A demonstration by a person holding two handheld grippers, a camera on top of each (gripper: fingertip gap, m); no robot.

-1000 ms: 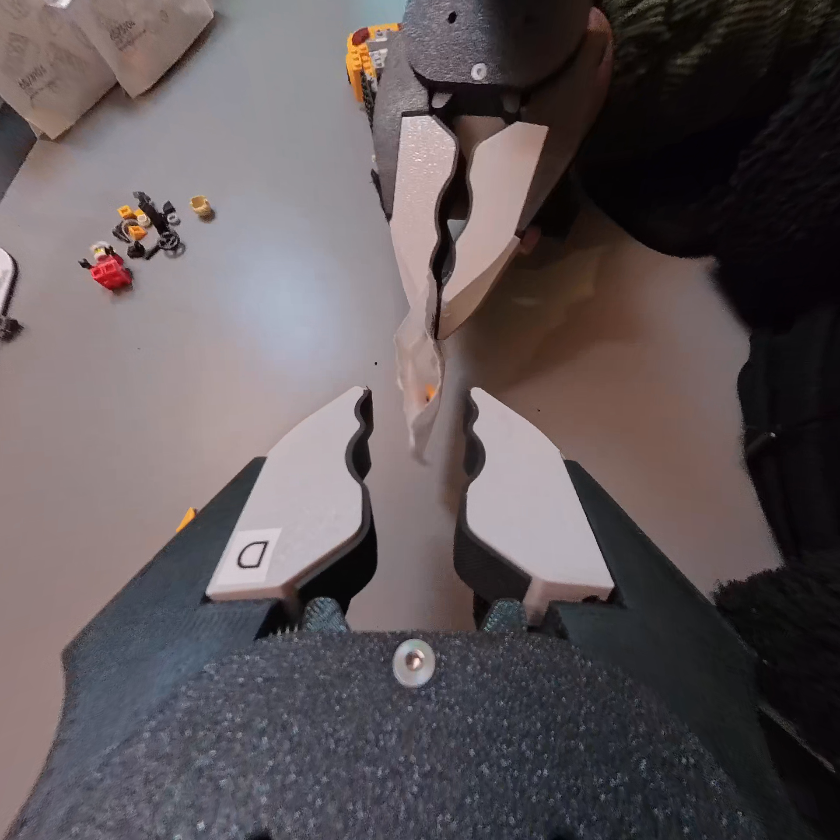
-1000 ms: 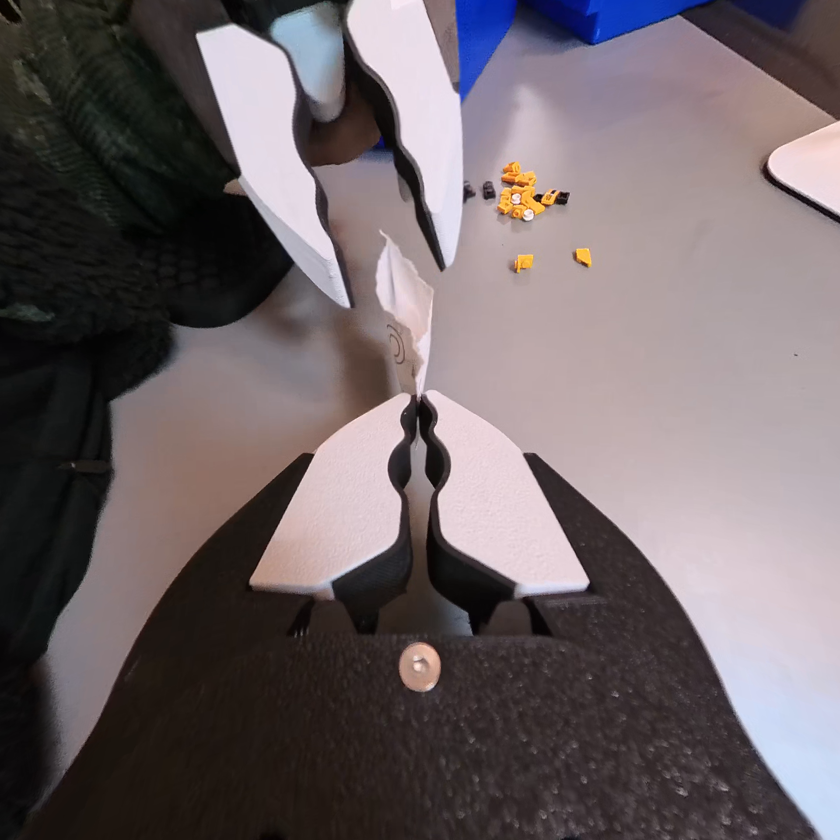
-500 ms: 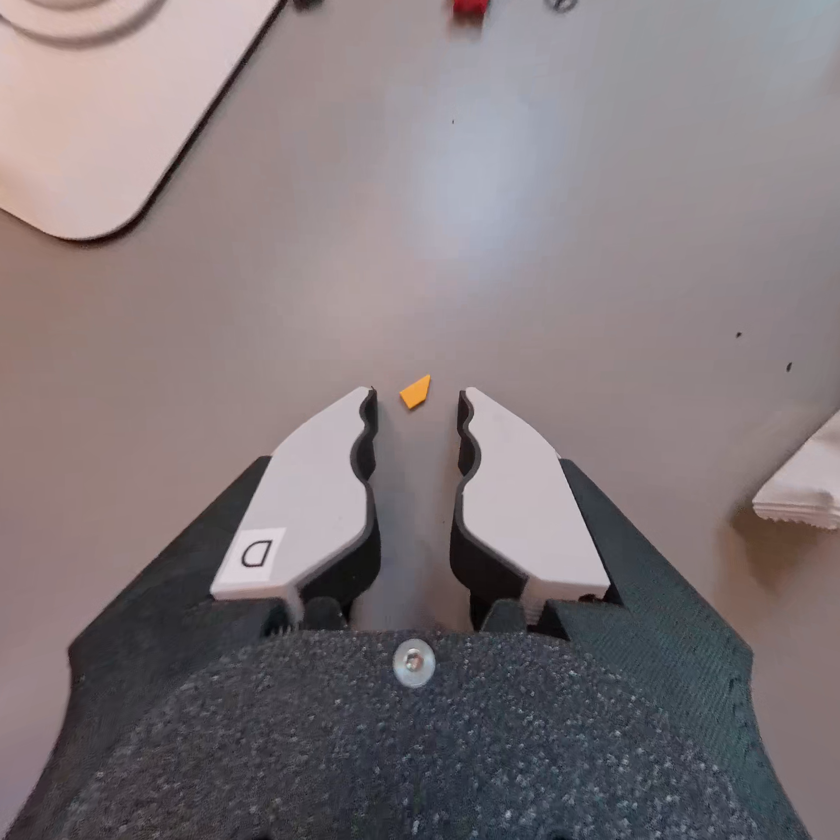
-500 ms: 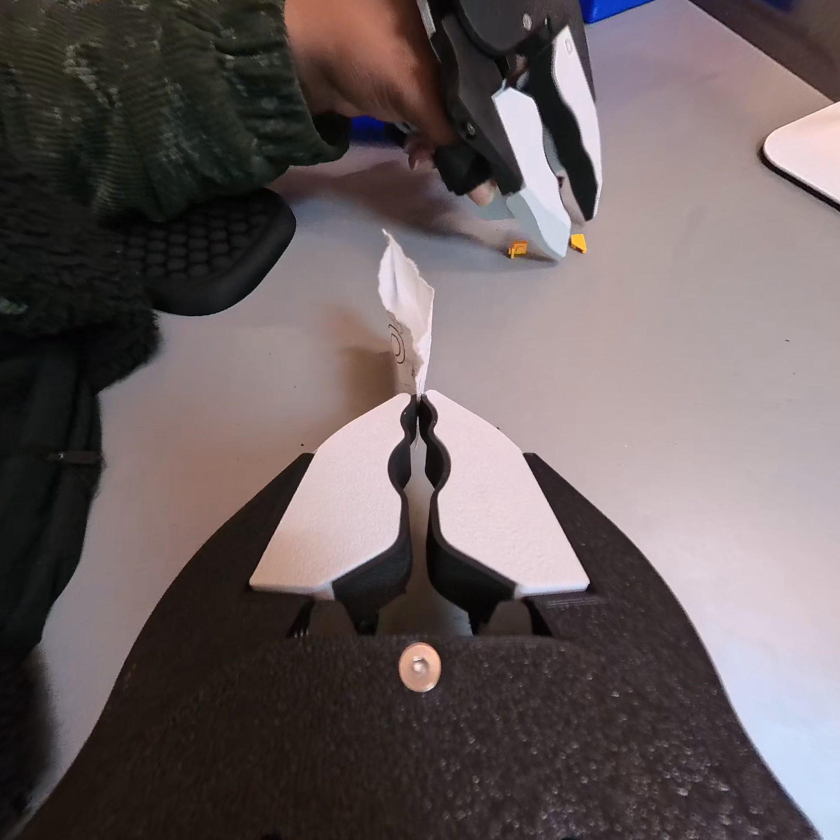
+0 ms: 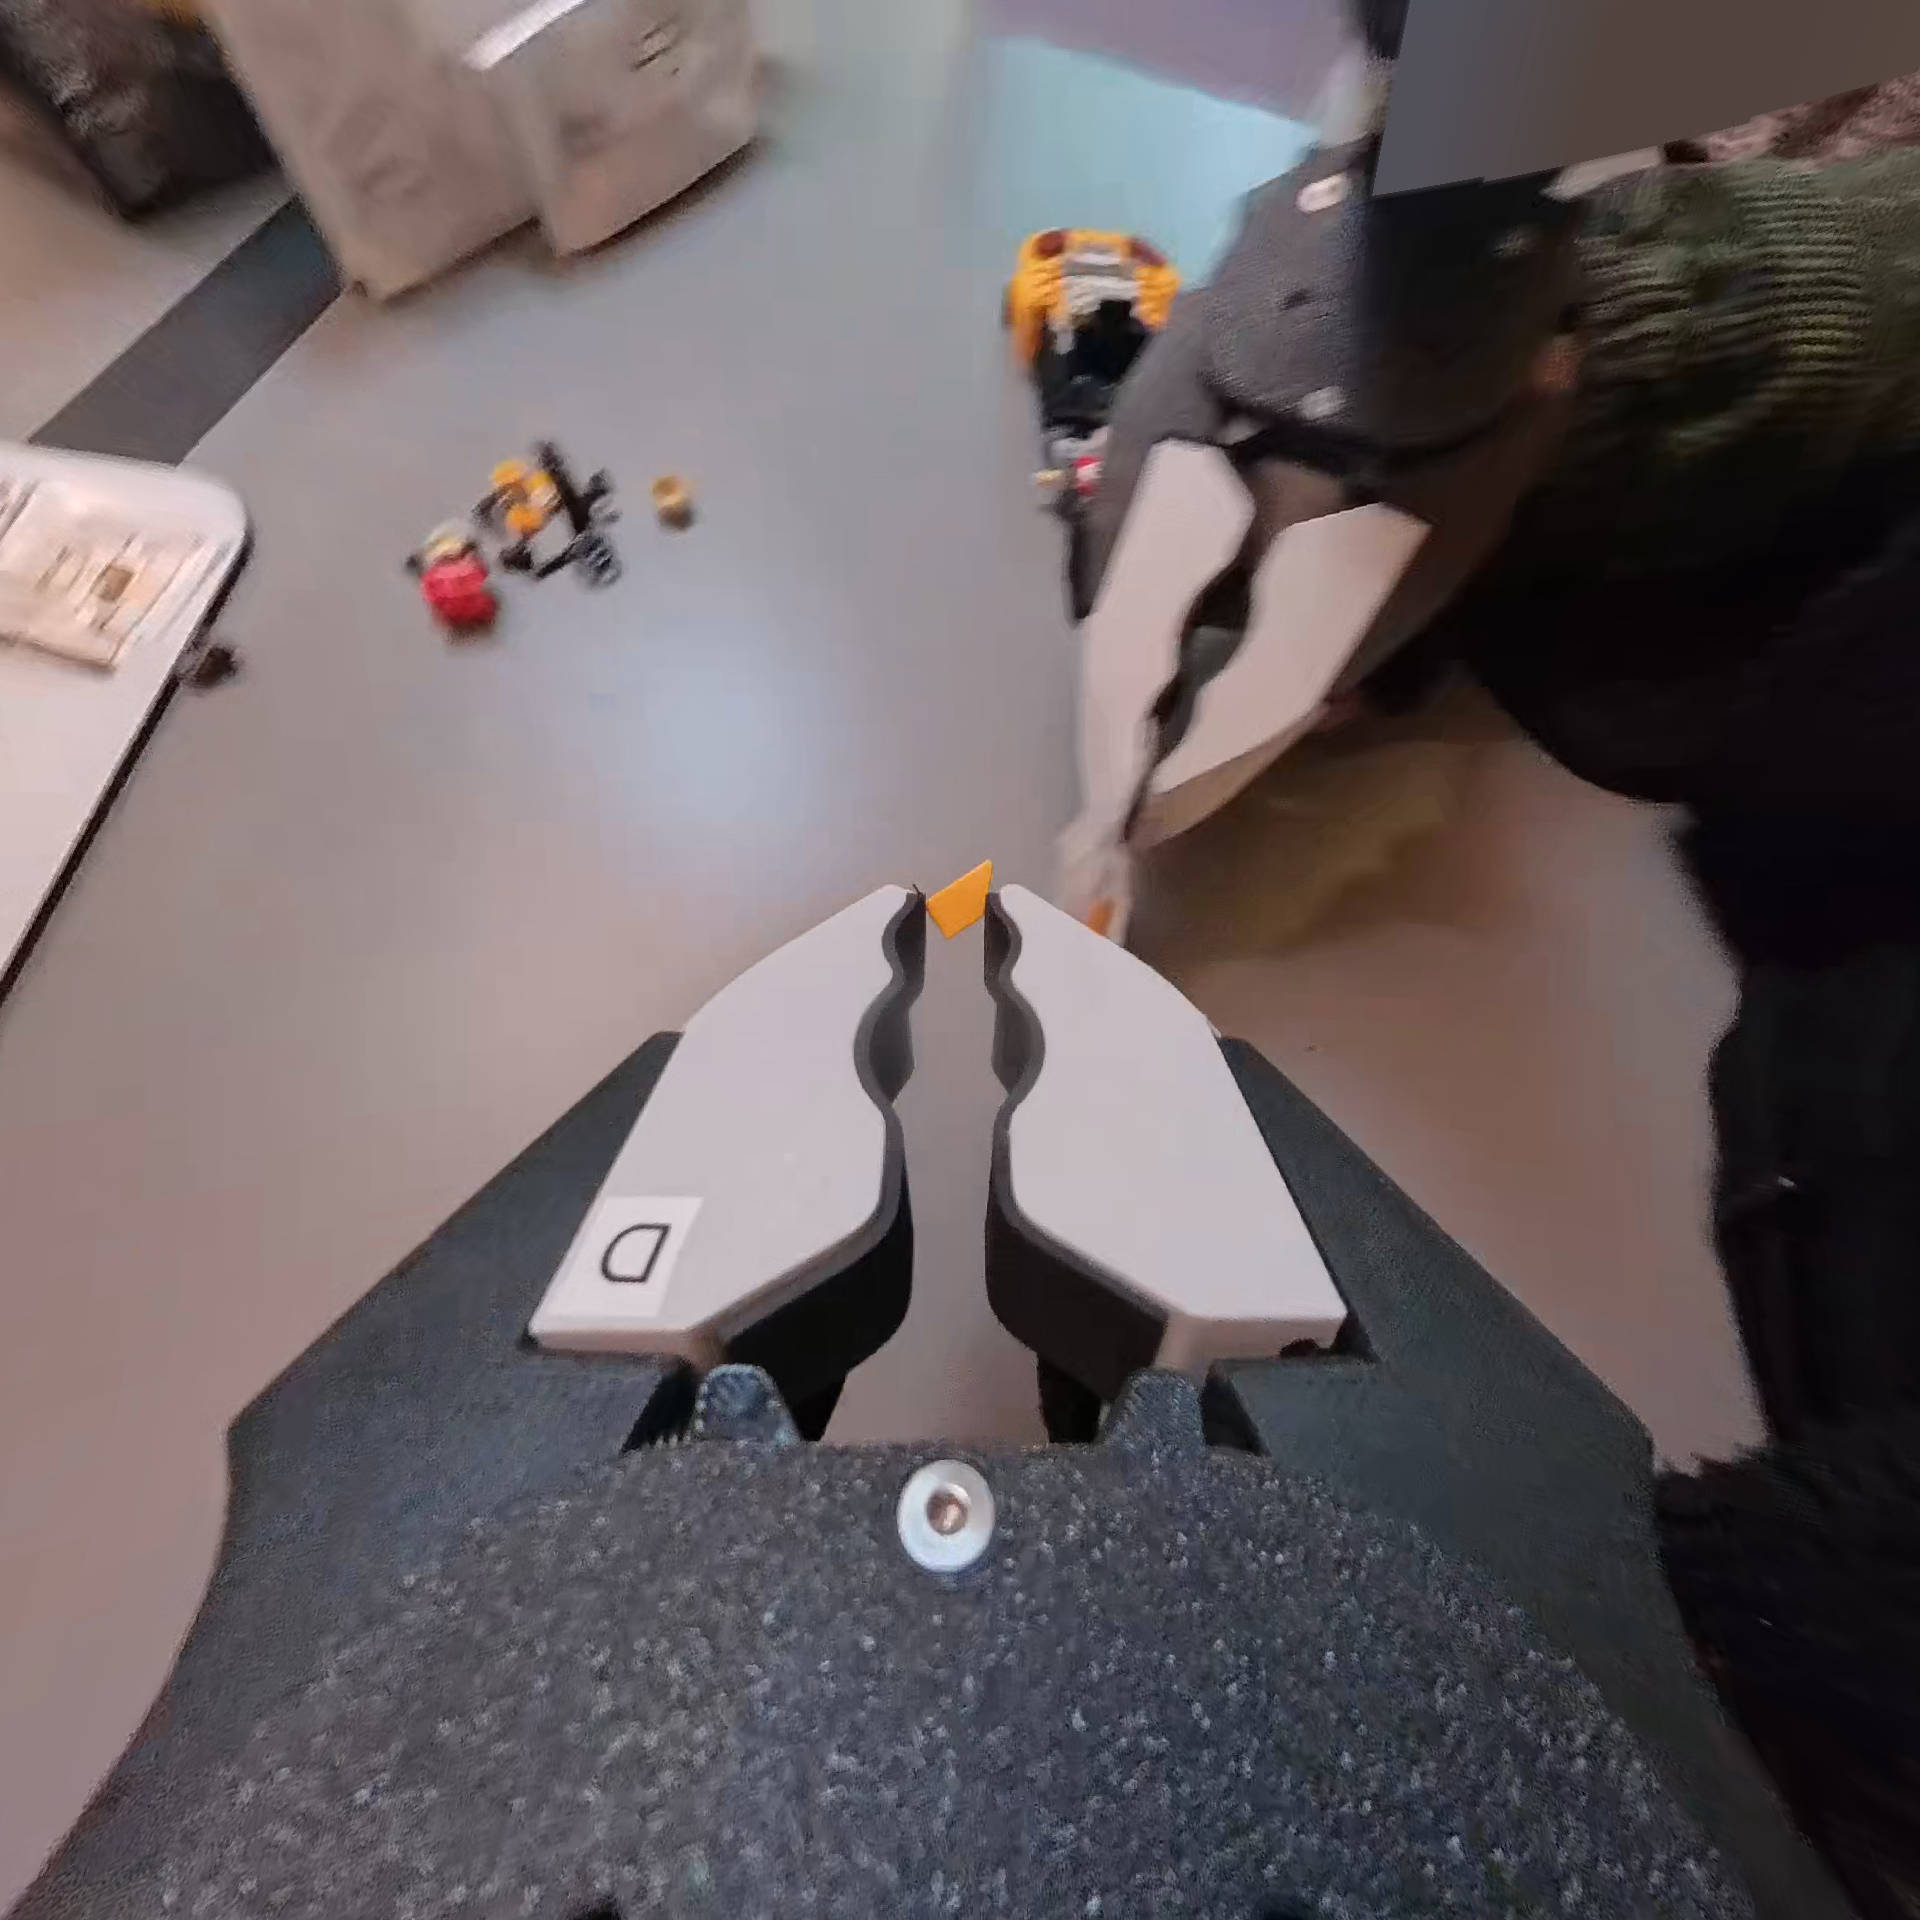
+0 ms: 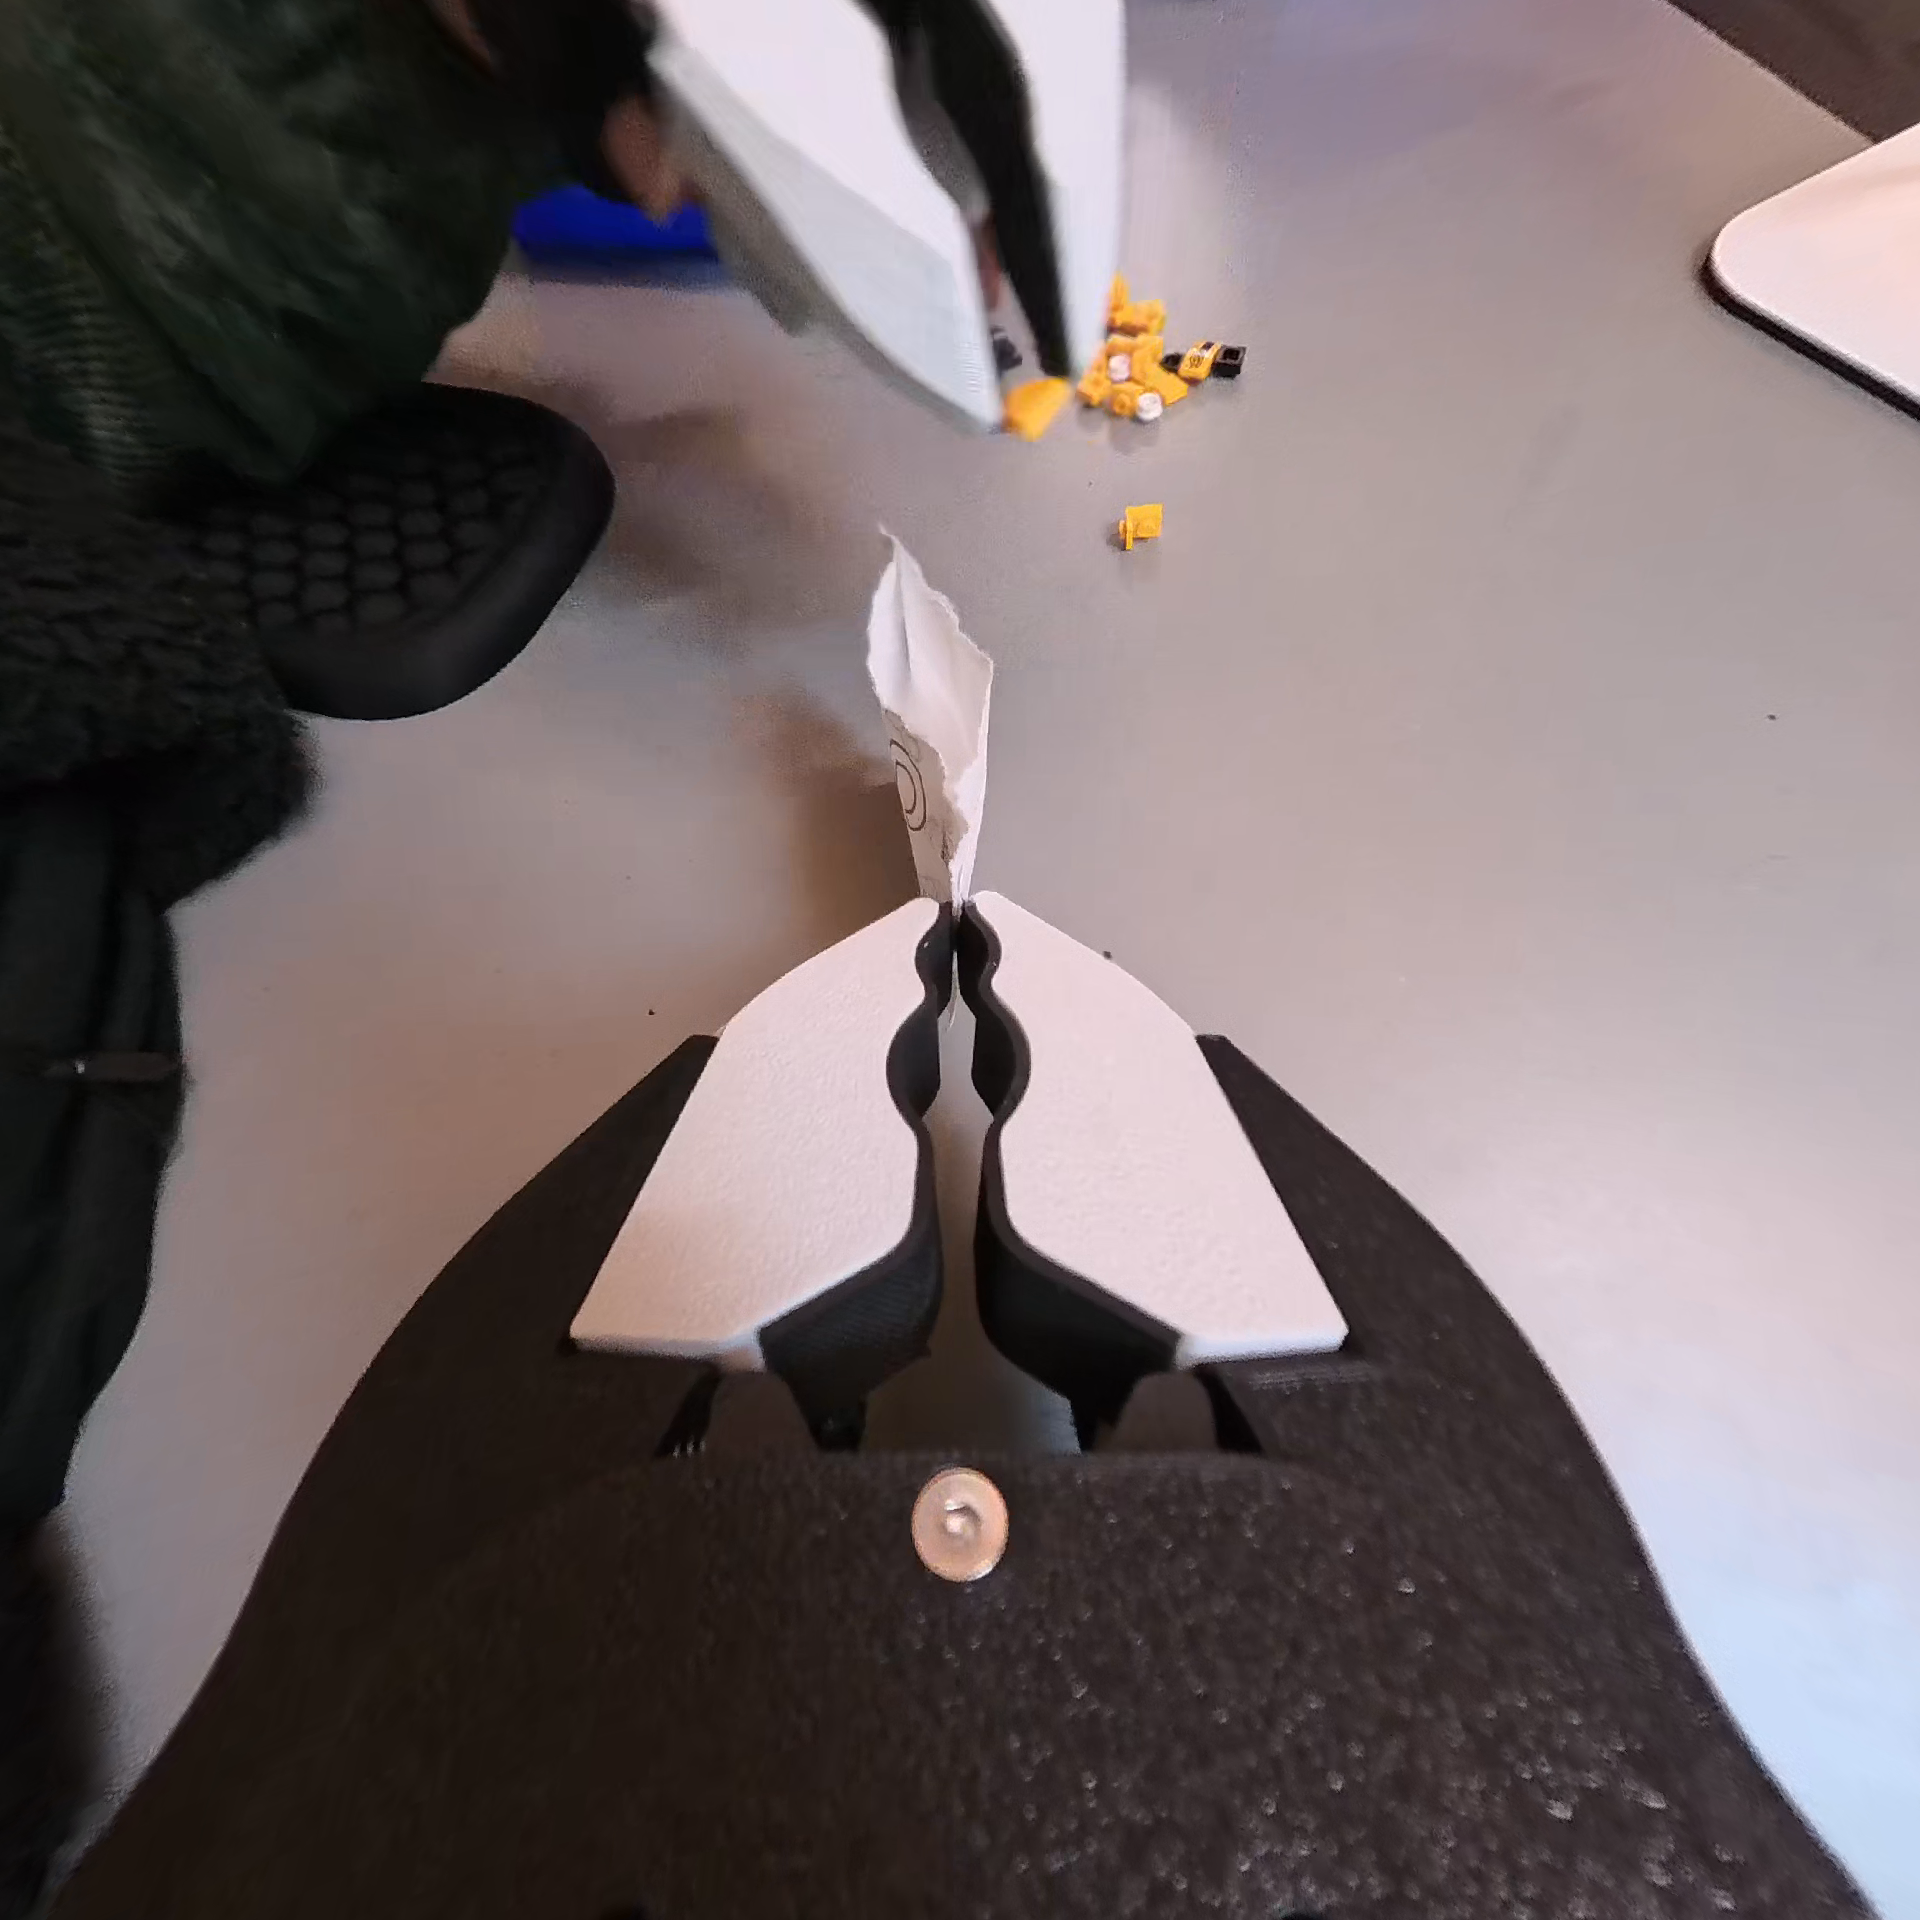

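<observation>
My left gripper (image 5: 956, 906) is shut on a small flat orange piece (image 5: 958, 900), pinched between its fingertips and held above the grey table (image 5: 520, 883). My right gripper (image 6: 958, 906) is shut on a torn white paper bag (image 6: 930, 717) that stands up from its tips. In the left wrist view the right gripper (image 5: 1138, 821) shows at the upper right with the paper bag (image 5: 1091, 862) hanging from it, close to the orange piece. In the right wrist view the left gripper (image 6: 1013, 400) is blurred at the top, with the orange piece (image 6: 1034, 405) at its tips.
A pile of orange and black small pieces (image 6: 1143, 364) and one loose orange piece (image 6: 1141, 525) lie on the table. Red, black and orange parts (image 5: 520, 530), an orange toy vehicle (image 5: 1086, 312), paper bags (image 5: 499, 125), a white tray (image 5: 83, 623) and a dark sleeve (image 6: 208, 260) are around.
My left gripper closed on the orange piece that lay between its open tips, lifted it and swung back toward the right gripper. The right gripper kept still, holding the paper bag.
</observation>
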